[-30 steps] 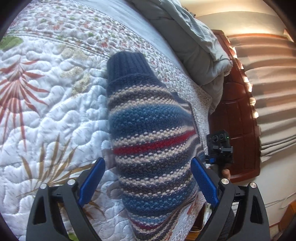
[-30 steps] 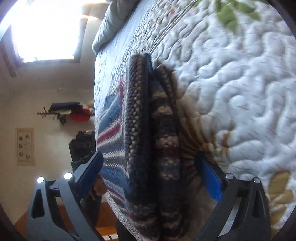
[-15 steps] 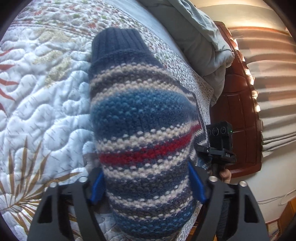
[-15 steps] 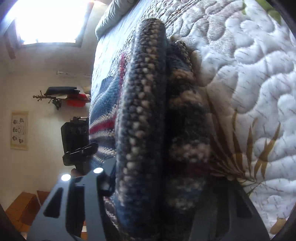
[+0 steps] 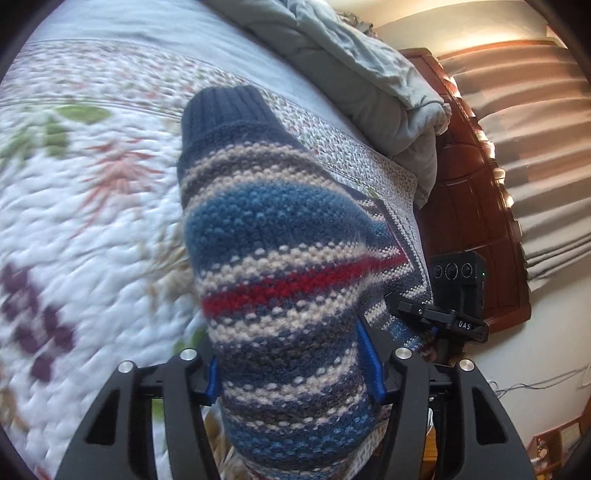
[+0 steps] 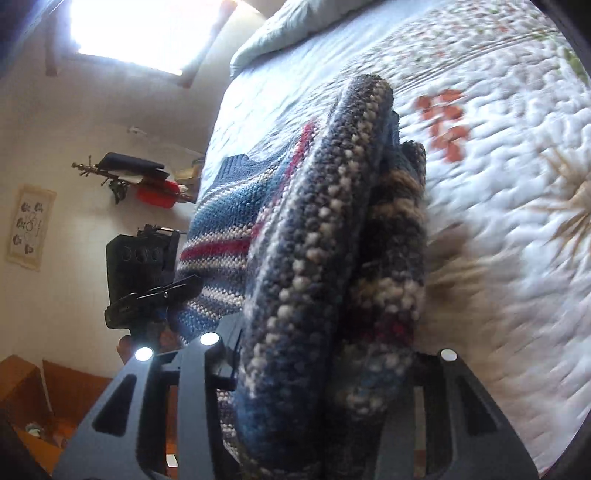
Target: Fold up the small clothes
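Observation:
A striped knit sweater (image 5: pixel 277 240), with blue, cream, grey and red bands and a navy ribbed cuff, fills the left wrist view. My left gripper (image 5: pixel 291 373) has its blue pads pressed into both sides of the sweater's thick folded part, and its jaws are closing. In the right wrist view the sweater (image 6: pixel 332 221) shows edge-on as a folded bundle. My right gripper (image 6: pixel 325 362) clamps that bundle, its jaws closing as well. The sweater hangs raised over the floral quilt (image 5: pixel 74 221). Both grippers hold it side by side.
The quilted bedspread (image 6: pixel 498 184) spreads beneath. A crumpled grey duvet (image 5: pixel 351 66) lies at the far end, by a dark wooden bed frame (image 5: pixel 472 229) and curtains (image 5: pixel 535 147). A bright window (image 6: pixel 129 29) and a wall shelf (image 6: pixel 140 177) are to the left.
Both grippers went from wide open around the sweater to clamped on it. They have risen with it, and the quilt now streams past blurred below.

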Action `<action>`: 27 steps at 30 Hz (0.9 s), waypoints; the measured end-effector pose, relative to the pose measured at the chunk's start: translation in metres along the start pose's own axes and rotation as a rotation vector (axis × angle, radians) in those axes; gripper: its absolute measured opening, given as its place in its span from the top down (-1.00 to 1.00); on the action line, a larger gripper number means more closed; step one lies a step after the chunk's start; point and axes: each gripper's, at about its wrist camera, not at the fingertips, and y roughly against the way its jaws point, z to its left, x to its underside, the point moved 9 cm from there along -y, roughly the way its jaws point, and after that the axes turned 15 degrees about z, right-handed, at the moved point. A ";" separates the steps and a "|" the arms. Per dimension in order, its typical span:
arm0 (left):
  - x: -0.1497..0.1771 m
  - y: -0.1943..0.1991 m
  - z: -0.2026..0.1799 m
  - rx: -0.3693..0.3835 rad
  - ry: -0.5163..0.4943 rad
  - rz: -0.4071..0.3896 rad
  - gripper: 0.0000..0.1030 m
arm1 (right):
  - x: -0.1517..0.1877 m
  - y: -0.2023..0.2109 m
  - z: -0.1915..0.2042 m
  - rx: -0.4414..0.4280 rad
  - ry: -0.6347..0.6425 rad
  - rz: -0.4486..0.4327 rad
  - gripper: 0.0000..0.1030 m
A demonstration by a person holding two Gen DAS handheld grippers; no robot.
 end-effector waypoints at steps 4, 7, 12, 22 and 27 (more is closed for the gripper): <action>0.062 0.052 0.025 -0.032 0.011 -0.029 -0.13 | 0.030 -0.048 0.053 -0.010 0.037 0.004 0.23; 0.114 0.080 0.058 -0.051 0.031 -0.043 -0.13 | 0.051 -0.085 0.084 0.005 0.065 0.019 0.23; 0.191 0.110 0.123 -0.030 0.081 -0.087 -0.13 | 0.082 -0.154 0.119 0.029 0.097 0.052 0.23; 0.237 0.107 0.175 0.046 0.162 -0.142 -0.40 | 0.111 -0.203 0.112 0.067 0.026 0.123 -0.32; 0.247 0.142 0.167 -0.081 0.167 -0.244 -0.52 | 0.076 -0.145 0.130 0.140 0.056 0.028 -0.55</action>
